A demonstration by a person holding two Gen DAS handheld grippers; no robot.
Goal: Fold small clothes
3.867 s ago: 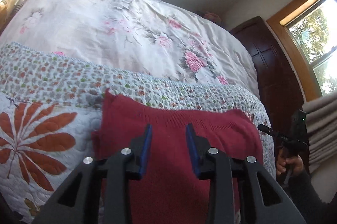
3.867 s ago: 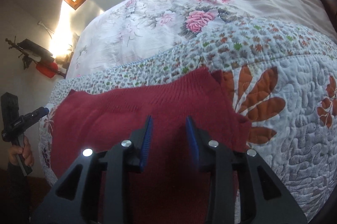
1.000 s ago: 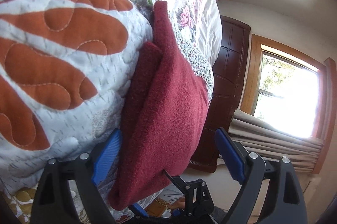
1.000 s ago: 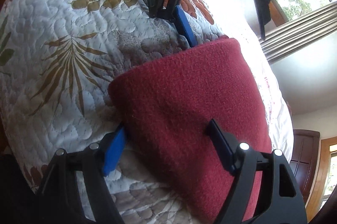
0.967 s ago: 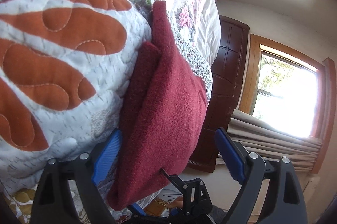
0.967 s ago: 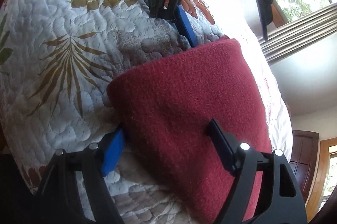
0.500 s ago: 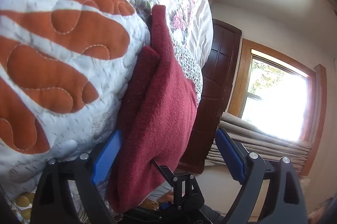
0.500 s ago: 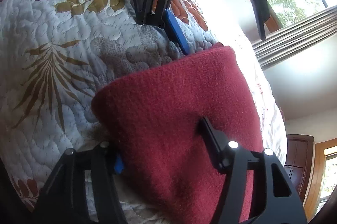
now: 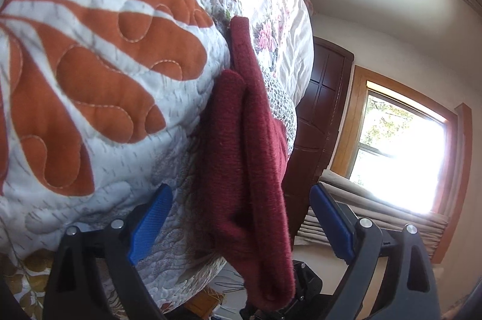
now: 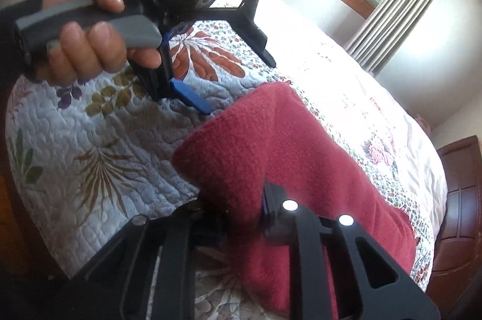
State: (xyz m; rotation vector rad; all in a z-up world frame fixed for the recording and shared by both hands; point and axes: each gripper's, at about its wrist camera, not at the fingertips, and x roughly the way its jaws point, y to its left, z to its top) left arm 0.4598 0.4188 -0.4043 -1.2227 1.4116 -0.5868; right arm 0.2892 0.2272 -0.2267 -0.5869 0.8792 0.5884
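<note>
**Q:** Where did the red knit garment (image 10: 289, 145) lie, and why folded?

**A:** On the quilted bedspread (image 10: 90, 139) near the bed's edge, doubled over so the halves stacked for a smaller fold.

**Q:** And the tools?

**A:** The right tool (image 10: 241, 217) pinched the near folded corner, apparently to carry it over. The left tool (image 9: 241, 217), gripped by a hand (image 10: 87, 33), stood spread astride the garment's end (image 9: 250, 169), touching nothing.

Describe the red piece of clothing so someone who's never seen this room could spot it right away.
Start at the bed, covered by a white quilt stitched with leaf shapes. Near its edge lies the dark red knit garment, folded over on itself, with the right tool shut on its near corner and the left tool open around its other end. It is the only plain, solid-coloured fabric on the patterned bedding.
</note>
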